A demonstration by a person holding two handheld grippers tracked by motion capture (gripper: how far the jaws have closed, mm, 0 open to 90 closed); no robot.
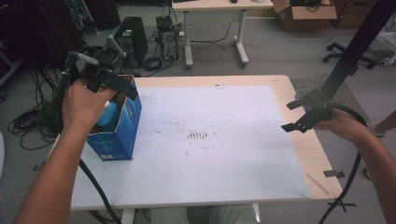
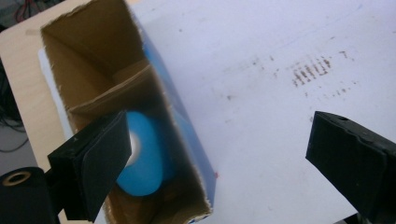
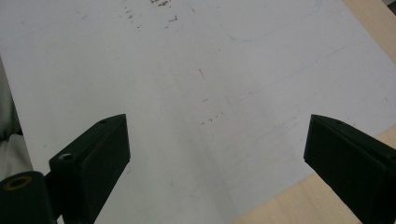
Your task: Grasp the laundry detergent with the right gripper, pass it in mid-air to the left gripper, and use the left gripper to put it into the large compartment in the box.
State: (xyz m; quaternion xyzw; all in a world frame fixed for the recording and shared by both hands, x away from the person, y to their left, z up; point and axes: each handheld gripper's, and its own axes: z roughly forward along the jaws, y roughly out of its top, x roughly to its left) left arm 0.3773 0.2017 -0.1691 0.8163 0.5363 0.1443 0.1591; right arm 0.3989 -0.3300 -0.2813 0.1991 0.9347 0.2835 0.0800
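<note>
**Blue bottle sits inside the open carton**

Cardboard, blue outside and brown inside, makes up the open-topped carton at the left edge of the worktop in the high view. A pale blue bottle stands inside it, at the end nearer the person. The left gripper hangs just above the carton's mouth with nothing between its fingers. The right gripper hovers over the right edge of the worktop, well apart from the carton, fingers spread and empty.

From the left gripper view, the bottle fills the near compartment of the carton, behind a cardboard divider; its white top faces up. The left fingers stand wide apart, clear of the bottle.

From the right gripper view, the right fingers are spread over the bare white sheet that covers the worktop.

Judging by its look, the bottle is smooth plastic, likely light and stiff but slippery, so a grip across the neck or upper body, reached straight down, seems safest. The carton walls are thin and would flex or tip if nudged; its torn rim could catch a finger.
</note>
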